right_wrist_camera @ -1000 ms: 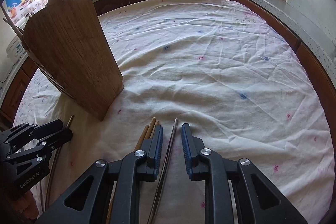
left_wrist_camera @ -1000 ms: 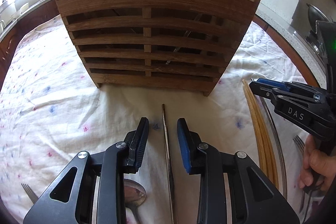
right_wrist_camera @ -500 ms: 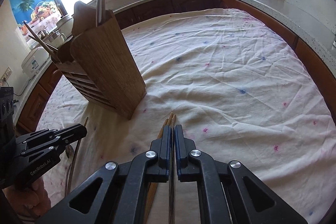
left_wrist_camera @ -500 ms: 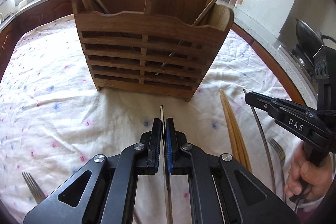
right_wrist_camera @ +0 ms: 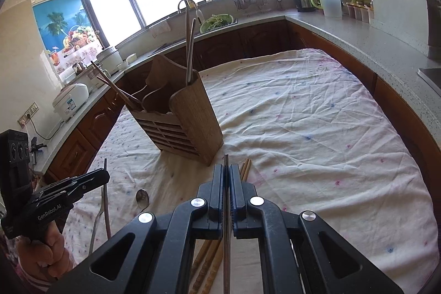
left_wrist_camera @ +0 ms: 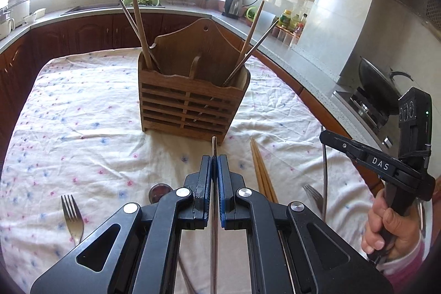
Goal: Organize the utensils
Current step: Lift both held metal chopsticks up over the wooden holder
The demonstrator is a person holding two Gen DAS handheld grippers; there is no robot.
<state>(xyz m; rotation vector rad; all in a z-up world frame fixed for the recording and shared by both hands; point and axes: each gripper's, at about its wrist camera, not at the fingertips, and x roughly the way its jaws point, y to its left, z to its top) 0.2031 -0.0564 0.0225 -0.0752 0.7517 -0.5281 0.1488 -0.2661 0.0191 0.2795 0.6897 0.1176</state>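
Observation:
A wooden slatted utensil holder (left_wrist_camera: 190, 104) stands on the cloth-covered table, with chopsticks leaning in both compartments; it also shows in the right wrist view (right_wrist_camera: 187, 126). My left gripper (left_wrist_camera: 214, 160) is shut on a metal chopstick (left_wrist_camera: 214, 148), lifted above the cloth. My right gripper (right_wrist_camera: 226, 170) is shut on another metal chopstick (right_wrist_camera: 226, 160), also raised. It shows in the left wrist view (left_wrist_camera: 325, 170) too. Wooden chopsticks (left_wrist_camera: 261, 172) lie on the cloth between the grippers.
A fork (left_wrist_camera: 71, 216) lies at the left on the white dotted tablecloth (right_wrist_camera: 317, 134), another fork (left_wrist_camera: 312, 194) at the right, and a spoon (right_wrist_camera: 142, 197) near the left gripper. Kitchen counters surround the table; a wok (left_wrist_camera: 377, 81) sits on the stove at the right.
Both grippers closed on their metal chopsticks and lifted them up and back from the table; the holder now looks farther away and lower.

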